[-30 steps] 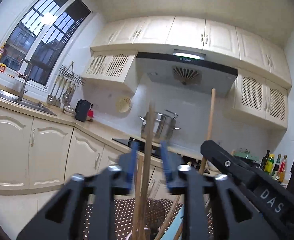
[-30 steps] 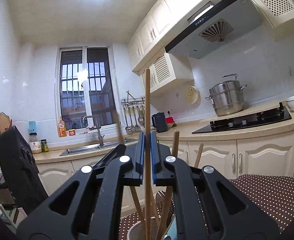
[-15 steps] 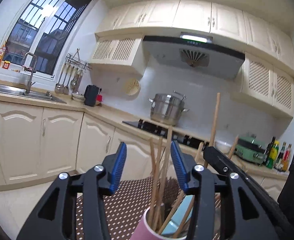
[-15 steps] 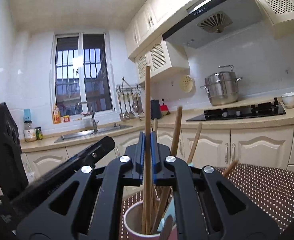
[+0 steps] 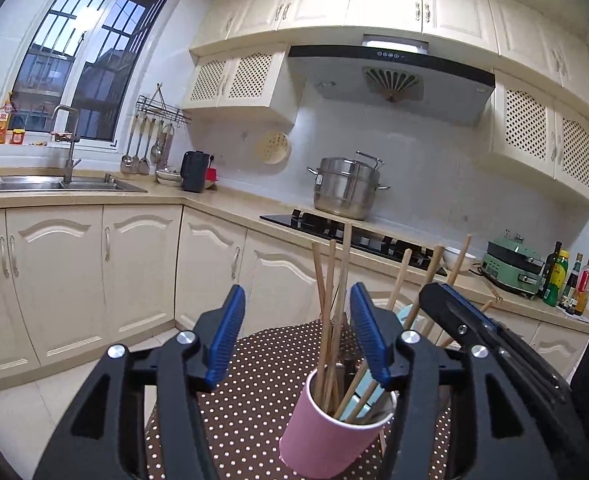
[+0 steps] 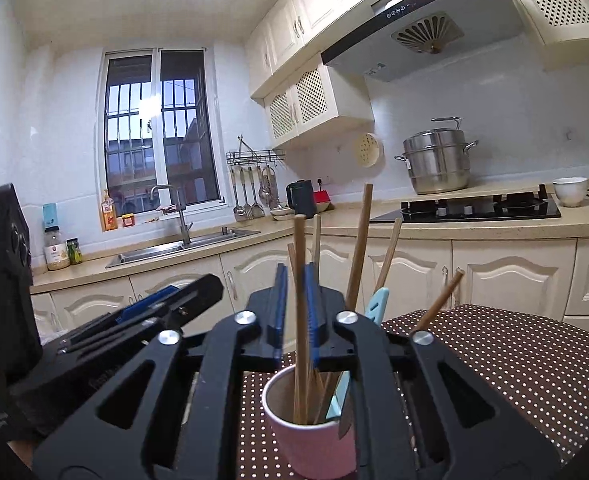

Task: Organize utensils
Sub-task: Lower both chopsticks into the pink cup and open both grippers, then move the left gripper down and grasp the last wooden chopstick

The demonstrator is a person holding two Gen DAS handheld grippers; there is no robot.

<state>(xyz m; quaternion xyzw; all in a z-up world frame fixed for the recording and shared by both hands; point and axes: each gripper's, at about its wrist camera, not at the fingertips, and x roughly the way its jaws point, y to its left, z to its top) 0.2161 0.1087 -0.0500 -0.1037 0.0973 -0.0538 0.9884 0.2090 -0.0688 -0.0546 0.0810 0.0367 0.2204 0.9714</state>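
A pink cup [image 5: 326,432] stands on a brown dotted cloth [image 5: 254,384] and holds several wooden chopsticks [image 5: 328,300] and a light-blue utensil. My left gripper [image 5: 296,336] is open just above and behind the cup, with nothing between its blue pads. My right gripper [image 6: 296,312] is nearly shut around one upright wooden chopstick [image 6: 300,280] whose lower end stands inside the cup [image 6: 306,432]. The right gripper also shows at the right of the left wrist view [image 5: 474,328].
The dotted cloth [image 6: 494,360] covers a small table in a kitchen. Cream cabinets, a sink [image 5: 54,184], a black hob with a steel pot [image 5: 346,188] and bottles [image 5: 570,284] line the counters behind. The tiled floor lies at lower left.
My left gripper has opened wide and drawn back and up from the cup, leaving its chopsticks in it. My right gripper has lowered its chopstick into the cup and its pads have parted slightly.
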